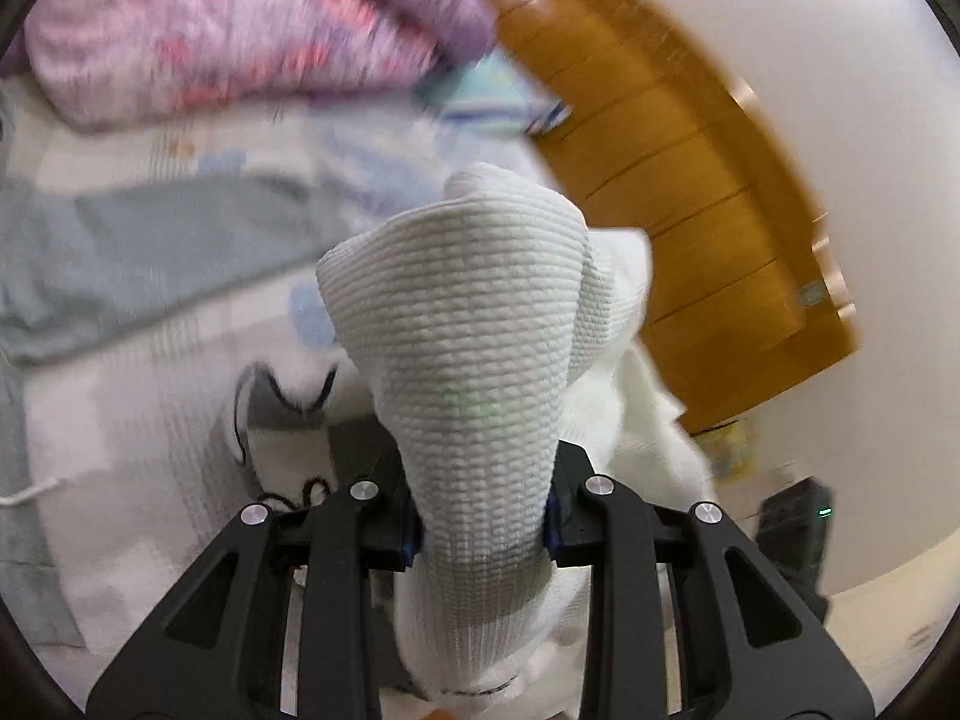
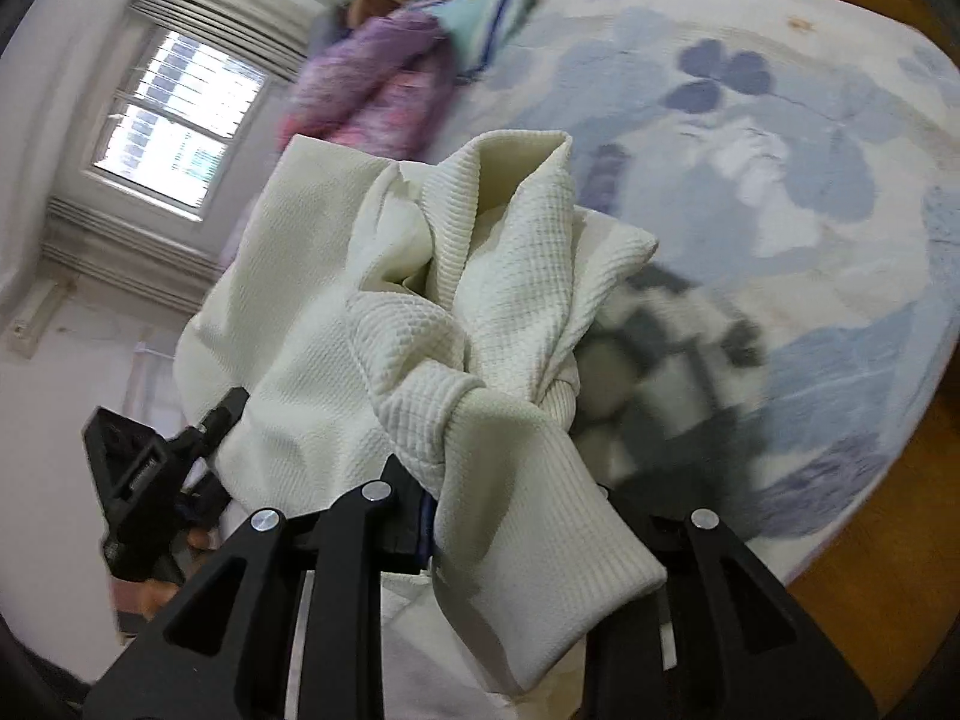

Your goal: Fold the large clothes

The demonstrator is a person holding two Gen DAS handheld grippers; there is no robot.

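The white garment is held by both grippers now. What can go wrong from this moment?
1. The left gripper pinches only a narrow bunched ridge of the white garment, so the cloth may slip out if pulled.
2. At the right gripper the fabric is twisted and crumpled, so the fold could come out creased.
3. A checked cloth lies on the bed below; the hanging garment might drag it.

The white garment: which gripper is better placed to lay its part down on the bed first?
Probably the right gripper: its view looks down onto the bed, and its garment end hangs near it.
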